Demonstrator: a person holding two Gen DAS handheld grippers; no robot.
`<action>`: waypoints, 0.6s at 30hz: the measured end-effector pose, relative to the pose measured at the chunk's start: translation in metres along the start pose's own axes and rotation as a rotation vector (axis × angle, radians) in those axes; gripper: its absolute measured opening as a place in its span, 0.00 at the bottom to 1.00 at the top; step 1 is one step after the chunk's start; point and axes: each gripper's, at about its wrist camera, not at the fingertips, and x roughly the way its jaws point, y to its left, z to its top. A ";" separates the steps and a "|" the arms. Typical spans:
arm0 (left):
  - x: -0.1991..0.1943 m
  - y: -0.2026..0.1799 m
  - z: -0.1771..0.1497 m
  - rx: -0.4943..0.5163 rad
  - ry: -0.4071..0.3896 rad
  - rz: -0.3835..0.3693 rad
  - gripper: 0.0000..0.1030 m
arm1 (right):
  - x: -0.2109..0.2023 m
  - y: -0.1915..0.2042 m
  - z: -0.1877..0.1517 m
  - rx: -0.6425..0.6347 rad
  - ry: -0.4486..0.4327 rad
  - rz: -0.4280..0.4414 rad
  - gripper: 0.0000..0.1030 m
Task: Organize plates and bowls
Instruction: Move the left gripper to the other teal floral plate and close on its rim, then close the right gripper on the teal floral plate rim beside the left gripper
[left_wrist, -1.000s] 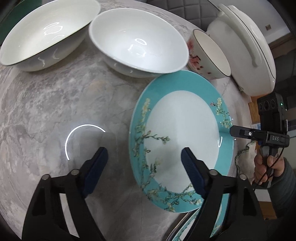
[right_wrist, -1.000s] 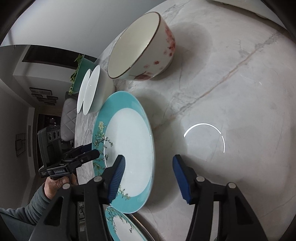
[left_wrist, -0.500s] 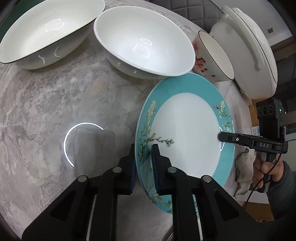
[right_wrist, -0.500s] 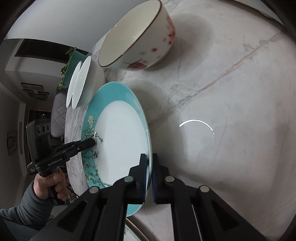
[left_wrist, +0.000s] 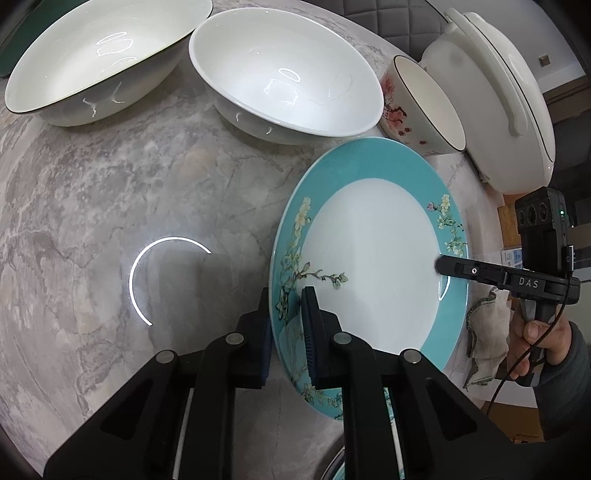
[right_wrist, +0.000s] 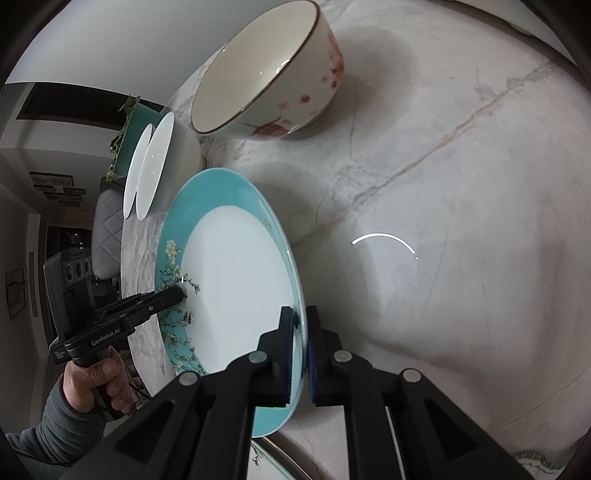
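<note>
Teal plate (left_wrist: 373, 266): rim pinched at nine o'clock by left gripper (left_wrist: 287, 332), marked "GenRobot.AI"; at three o'clock by right gripper (right_wrist: 301, 345), marked "DAS"; marble table (left_wrist: 92, 192).

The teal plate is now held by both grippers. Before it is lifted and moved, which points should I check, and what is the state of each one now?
1. Left gripper shut on the teal plate rim: ok.
2. Right gripper shut on the opposite rim: ok.
3. The two grips sit on opposite sides, so the load looks balanced: ok.
4. Plate free of the floral bowl and the white bowl: ok in the right wrist view; the left wrist view cannot tell.
5. Plate already off the marble table: cannot tell.
6. Second teal plate lying below the near edge, gap to it: cannot tell.
</note>
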 end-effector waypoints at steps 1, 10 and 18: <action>-0.001 0.001 0.000 -0.003 0.003 -0.004 0.12 | 0.000 0.000 0.001 0.002 0.001 0.000 0.08; -0.021 0.006 0.002 -0.018 -0.013 -0.041 0.12 | -0.010 0.005 0.002 0.011 -0.006 0.005 0.09; -0.054 0.002 -0.011 -0.003 -0.039 -0.060 0.12 | -0.033 0.018 -0.013 -0.002 -0.022 0.018 0.09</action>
